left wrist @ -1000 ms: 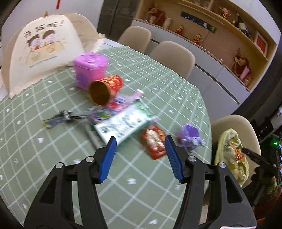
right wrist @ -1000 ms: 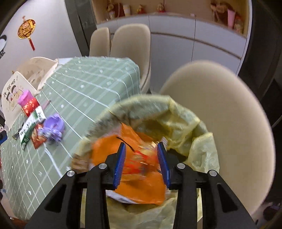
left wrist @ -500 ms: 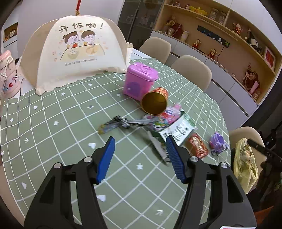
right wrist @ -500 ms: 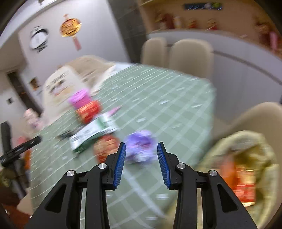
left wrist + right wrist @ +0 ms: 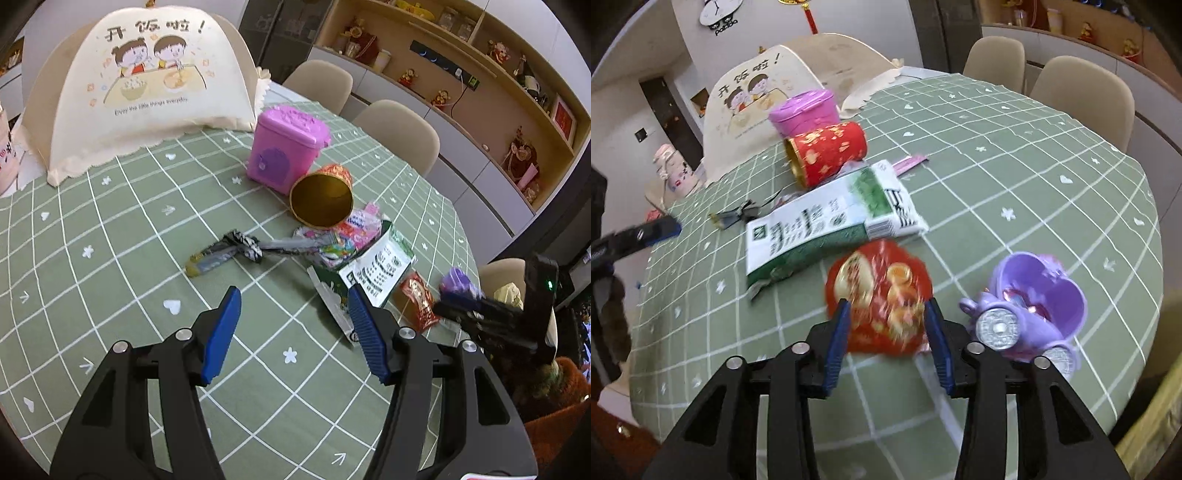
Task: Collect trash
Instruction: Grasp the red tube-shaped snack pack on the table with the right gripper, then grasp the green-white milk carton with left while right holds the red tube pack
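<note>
While both tongs (image 5: 293,328) (image 5: 886,328) gape empty, right opening: green checked tablecloth (image 5: 110,229), beige chairs (image 5: 400,134), shelves (image 5: 480,74).

A home dining room: a round desk (image 5: 110,229) under a green checked cloth, beige chairs (image 5: 399,129) around it, a mesh food cover (image 5: 147,92), shelves (image 5: 480,85) of ornaments, a wall clock (image 5: 720,11).
</note>
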A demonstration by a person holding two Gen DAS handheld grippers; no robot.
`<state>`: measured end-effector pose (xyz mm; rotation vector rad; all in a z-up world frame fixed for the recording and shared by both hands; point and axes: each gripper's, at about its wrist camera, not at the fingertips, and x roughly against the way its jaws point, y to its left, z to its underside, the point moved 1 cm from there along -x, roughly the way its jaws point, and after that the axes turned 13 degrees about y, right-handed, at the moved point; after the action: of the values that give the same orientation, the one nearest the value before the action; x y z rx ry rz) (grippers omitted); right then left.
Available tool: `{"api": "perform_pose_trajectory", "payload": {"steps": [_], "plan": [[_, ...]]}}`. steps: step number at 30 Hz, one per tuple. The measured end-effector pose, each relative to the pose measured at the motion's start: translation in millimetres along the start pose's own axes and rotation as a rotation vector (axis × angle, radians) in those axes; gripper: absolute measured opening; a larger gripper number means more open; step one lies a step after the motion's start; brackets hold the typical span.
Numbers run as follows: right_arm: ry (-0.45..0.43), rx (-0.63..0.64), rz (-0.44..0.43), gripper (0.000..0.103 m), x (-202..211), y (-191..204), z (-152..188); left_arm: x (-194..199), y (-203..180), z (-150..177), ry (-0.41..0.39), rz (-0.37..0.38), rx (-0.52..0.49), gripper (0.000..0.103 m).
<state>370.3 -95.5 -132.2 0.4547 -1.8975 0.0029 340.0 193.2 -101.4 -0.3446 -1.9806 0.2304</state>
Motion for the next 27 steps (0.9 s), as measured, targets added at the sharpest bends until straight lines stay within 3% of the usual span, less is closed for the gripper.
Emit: {"api": "perform_pose_trajectory", "payload": {"steps": [5, 9, 16, 18, 22, 27], "plan": [[0.021, 0.007, -0.024, 0.048, -18, 2, -13, -10, 1, -2, 0.027, -0.006, 0.008, 0.057], [0.016, 0.033, -0.026, 0.06, -24, 10, -18, -12, -2, -4, 0.033, -0.009, 0.001, 0.057], [0.044, 0.181, 0.115, 0.062, -31, 31, -16, -25, -17, -10, 0.06, -0.003, -0.044, 0.057], [0.042, 0.173, 0.119, 0.056, -30, 30, -16, -27, -20, -12, 0.066, -0.003, -0.05, 0.057], [0.054, 0.107, 0.062, 0.022, -17, 19, -17, -27, -34, -20, 0.064, 0.0, -0.11, 0.057], [0.036, 0.048, 0.041, 0.018, 6, 7, -7, -42, -62, -38, 0.079, 0.011, -0.217, 0.058]]}}
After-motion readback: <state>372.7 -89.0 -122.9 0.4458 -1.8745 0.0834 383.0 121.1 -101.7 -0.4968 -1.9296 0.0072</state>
